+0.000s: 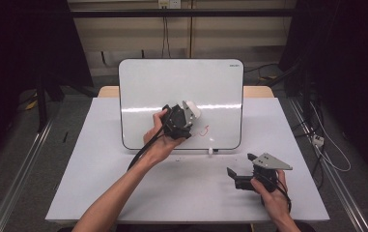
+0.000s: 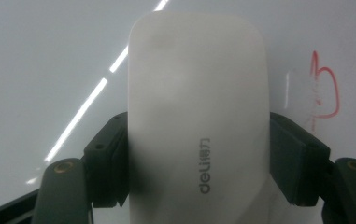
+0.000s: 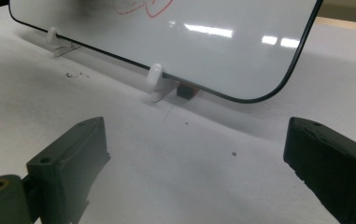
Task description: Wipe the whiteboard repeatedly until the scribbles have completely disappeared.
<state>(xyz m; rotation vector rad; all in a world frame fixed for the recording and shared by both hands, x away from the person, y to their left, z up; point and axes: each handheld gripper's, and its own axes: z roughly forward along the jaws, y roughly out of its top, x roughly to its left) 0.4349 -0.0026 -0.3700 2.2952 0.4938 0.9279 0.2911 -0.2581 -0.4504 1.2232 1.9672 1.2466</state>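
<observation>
Nearest the lens in the left gripper view, a white eraser (image 2: 196, 116) sits clamped between two black jaws, its printed logo facing up; the left gripper (image 1: 187, 115) is closed tight on it and holds it against the whiteboard (image 1: 143, 87), which stands propped on the table (image 1: 99, 183). Just beside the eraser, red marker strokes (image 2: 325, 88) remain on the board. To wipe well, the eraser's face should probably stay flat on the surface and sweep sideways across the whole scribble with even pressure, gently enough that the propped board does not tip back. The right gripper (image 1: 242, 170) rests low on the table with its jaws spread wide and nothing between them. Counted: one whiteboard, one eraser, one patch of red marks, two grippers, two white clips (image 3: 154, 74) under the board's lower edge.
</observation>
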